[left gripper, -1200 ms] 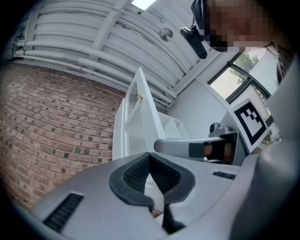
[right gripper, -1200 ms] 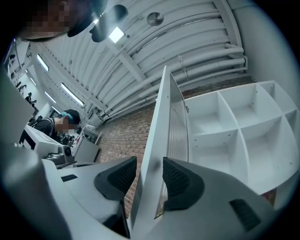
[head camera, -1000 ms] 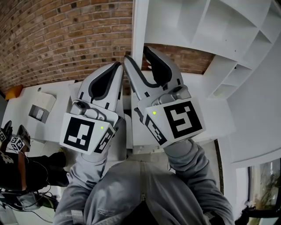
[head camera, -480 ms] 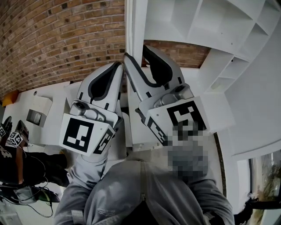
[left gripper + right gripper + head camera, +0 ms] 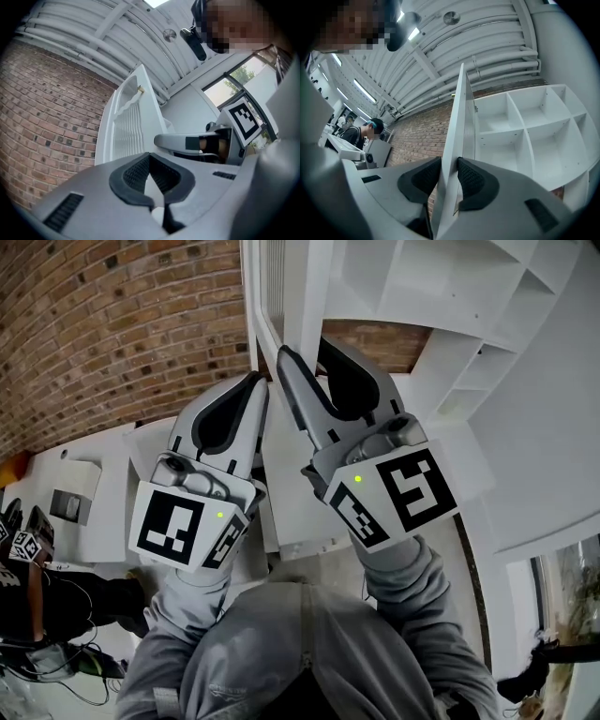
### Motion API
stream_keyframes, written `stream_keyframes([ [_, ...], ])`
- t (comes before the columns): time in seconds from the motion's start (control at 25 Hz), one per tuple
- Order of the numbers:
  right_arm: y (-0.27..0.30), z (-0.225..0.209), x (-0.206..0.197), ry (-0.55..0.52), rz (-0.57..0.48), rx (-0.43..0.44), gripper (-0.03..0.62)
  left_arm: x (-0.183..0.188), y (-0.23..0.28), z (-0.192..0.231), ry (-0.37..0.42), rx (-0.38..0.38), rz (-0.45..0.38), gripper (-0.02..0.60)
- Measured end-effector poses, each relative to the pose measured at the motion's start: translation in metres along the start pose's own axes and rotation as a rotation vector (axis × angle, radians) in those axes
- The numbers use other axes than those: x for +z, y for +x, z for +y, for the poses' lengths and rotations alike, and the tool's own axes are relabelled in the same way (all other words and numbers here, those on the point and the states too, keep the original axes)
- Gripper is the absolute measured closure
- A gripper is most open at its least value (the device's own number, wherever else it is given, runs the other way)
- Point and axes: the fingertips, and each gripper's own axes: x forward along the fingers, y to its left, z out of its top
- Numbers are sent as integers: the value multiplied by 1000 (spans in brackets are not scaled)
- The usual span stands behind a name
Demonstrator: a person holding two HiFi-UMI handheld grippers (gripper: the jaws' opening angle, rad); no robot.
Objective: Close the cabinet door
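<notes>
Grasping looks to be the step in hand. At the left, the left gripper (image 5: 256,385) hangs just beside the door, its jaws together with nothing between them. The cabinet door (image 5: 292,287), white and slatted, stands swung out from its cabinet, edge-on to the person. The right gripper (image 5: 302,351) has that edge between its jaws, which have just been closing and now press on both faces. Further right, the cabinet (image 5: 441,296) shows bare open shelves. Next, I judge, the right hand must swing the door toward those shelves, holding firm without twisting it. Round about are a brick wall (image 5: 112,324) at the left, a white counter (image 5: 122,474) below it and a window (image 5: 572,615) far right.
</notes>
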Motion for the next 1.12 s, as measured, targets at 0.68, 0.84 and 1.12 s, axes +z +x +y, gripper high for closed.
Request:
stream_keyframes([
  [0.68,-10,-28,-2,3,43,-107,493,-6,9,-11,-41,-112,3,578],
  [0.84,-14,-36,-2,1,53,-116,494,-11,8,-16,-46,-132,9,578],
  [1.12,-17,-57,-5,20,56,-131,502,-15,17,-20,-40,-147,16,578],
])
